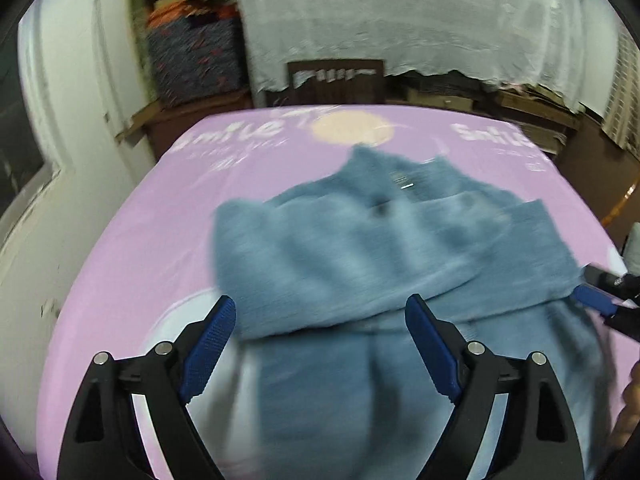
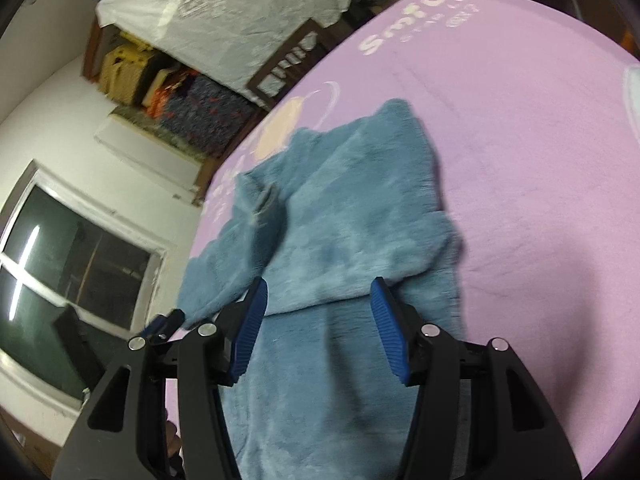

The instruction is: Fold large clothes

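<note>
Blue fleece garment (image 1: 360, 248) lies partly folded on the pink sheet (image 1: 140, 220). Left gripper (image 1: 320, 312) and right gripper (image 2: 318, 296) both spread wide above the garment, holding nothing.

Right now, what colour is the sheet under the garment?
Pink-lilac sheet with white lettering, best in the right wrist view.

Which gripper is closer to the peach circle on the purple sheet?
Hard to call. Both the left gripper and right gripper hover open over the blue garment's near part; the peach circle lies beyond its far edge.

Left gripper (image 1: 320, 316) open above blue fleece garment (image 1: 360, 248), folded, on pink sheet (image 1: 140, 220).
</note>
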Demonstrator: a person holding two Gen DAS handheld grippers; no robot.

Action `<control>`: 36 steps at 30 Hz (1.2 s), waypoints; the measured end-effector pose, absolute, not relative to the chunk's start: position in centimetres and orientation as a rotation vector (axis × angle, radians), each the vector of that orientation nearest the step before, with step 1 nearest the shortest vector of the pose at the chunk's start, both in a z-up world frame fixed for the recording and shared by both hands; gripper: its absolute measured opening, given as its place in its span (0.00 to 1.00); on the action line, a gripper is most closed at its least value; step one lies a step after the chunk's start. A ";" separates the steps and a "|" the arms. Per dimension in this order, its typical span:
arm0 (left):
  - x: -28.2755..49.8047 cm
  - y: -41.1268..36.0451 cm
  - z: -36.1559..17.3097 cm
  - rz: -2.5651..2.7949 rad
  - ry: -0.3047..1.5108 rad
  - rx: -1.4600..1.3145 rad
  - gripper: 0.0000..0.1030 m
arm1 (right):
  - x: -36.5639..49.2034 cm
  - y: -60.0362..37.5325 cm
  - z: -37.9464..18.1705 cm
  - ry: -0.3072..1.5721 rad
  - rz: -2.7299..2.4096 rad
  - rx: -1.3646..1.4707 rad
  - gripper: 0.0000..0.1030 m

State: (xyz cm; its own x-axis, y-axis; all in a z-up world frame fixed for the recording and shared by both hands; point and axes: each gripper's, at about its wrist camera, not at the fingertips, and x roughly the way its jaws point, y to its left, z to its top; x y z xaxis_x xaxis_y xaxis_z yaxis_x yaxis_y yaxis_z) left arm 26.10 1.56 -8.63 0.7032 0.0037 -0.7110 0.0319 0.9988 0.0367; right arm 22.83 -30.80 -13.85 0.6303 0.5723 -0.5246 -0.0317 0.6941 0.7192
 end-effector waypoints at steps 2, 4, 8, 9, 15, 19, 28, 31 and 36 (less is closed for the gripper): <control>26.0 3.9 -9.4 0.016 0.815 0.040 0.85 | 23.0 -30.3 -13.6 0.817 0.397 0.739 0.52; 26.3 5.8 -10.2 0.034 0.848 0.026 0.84 | 23.8 -29.6 -13.2 0.829 0.399 0.746 0.52; 27.6 8.8 -11.5 0.054 0.897 -0.027 0.84 | 26.5 -26.5 -12.1 0.872 0.414 0.718 0.52; 27.9 9.0 -11.7 0.049 0.904 -0.039 0.85 | 27.5 -25.4 -11.8 0.882 0.404 0.683 0.52; 29.4 7.6 -12.2 0.040 0.895 0.021 0.85 | 31.7 -22.1 -13.2 0.963 0.359 0.656 0.48; 30.1 7.1 -11.6 0.104 0.840 0.044 0.85 | 32.9 -20.3 -13.1 0.970 0.363 0.610 0.08; 31.5 10.0 -13.0 0.114 0.924 -0.065 0.85 | 29.0 -23.1 -9.3 0.793 0.300 0.533 0.07; 31.1 9.3 -12.9 0.115 0.907 -0.028 0.86 | 29.6 -25.0 -12.8 0.866 0.250 0.612 0.08; 30.7 9.3 -13.0 0.125 0.903 -0.010 0.86 | 29.9 -26.6 -15.5 0.903 0.249 0.724 0.07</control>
State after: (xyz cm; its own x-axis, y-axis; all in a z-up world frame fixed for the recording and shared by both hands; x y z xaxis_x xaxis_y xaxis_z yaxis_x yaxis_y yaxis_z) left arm 30.67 9.30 -13.02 0.6123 0.1044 -0.7837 -0.1124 0.9927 0.0443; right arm 29.92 -26.62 -15.51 0.6102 0.4849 -0.6265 0.0960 0.7397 0.6660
